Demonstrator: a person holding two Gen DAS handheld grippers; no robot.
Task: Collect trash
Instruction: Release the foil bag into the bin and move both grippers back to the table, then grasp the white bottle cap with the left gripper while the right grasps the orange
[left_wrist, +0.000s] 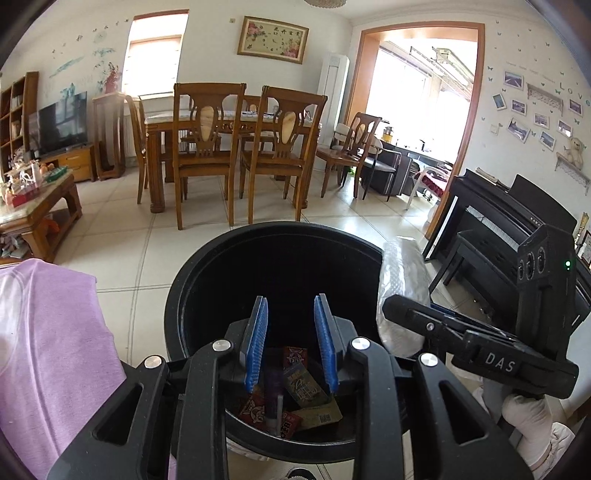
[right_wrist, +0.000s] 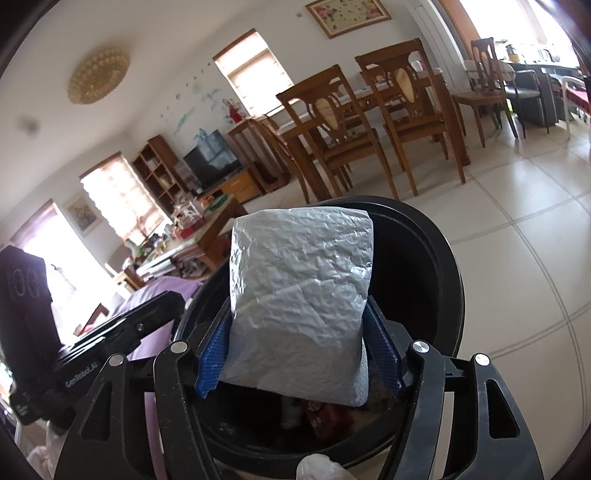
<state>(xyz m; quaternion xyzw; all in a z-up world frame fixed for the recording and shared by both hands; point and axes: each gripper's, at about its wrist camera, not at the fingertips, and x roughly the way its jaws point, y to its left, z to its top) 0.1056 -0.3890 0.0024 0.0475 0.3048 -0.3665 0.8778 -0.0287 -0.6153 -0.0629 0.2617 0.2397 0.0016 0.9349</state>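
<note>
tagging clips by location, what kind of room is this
Probably a home living and dining room: wooden dining table with chairs, a TV, and a black piano by the wall.

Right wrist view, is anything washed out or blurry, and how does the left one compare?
Right wrist view: windows at left blow out white, the ceiling lamp is soft, the silver bag in the right gripper is sharp. Left wrist view: the balcony doorway glares, the trash bin interior is very dark; both bend toward the edges.

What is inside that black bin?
The black bin holds red snack wrappers, a brown printed card and a small purple tube. Deeper layers are hidden, and the right gripper's bubble-wrap packet covers part.
</note>
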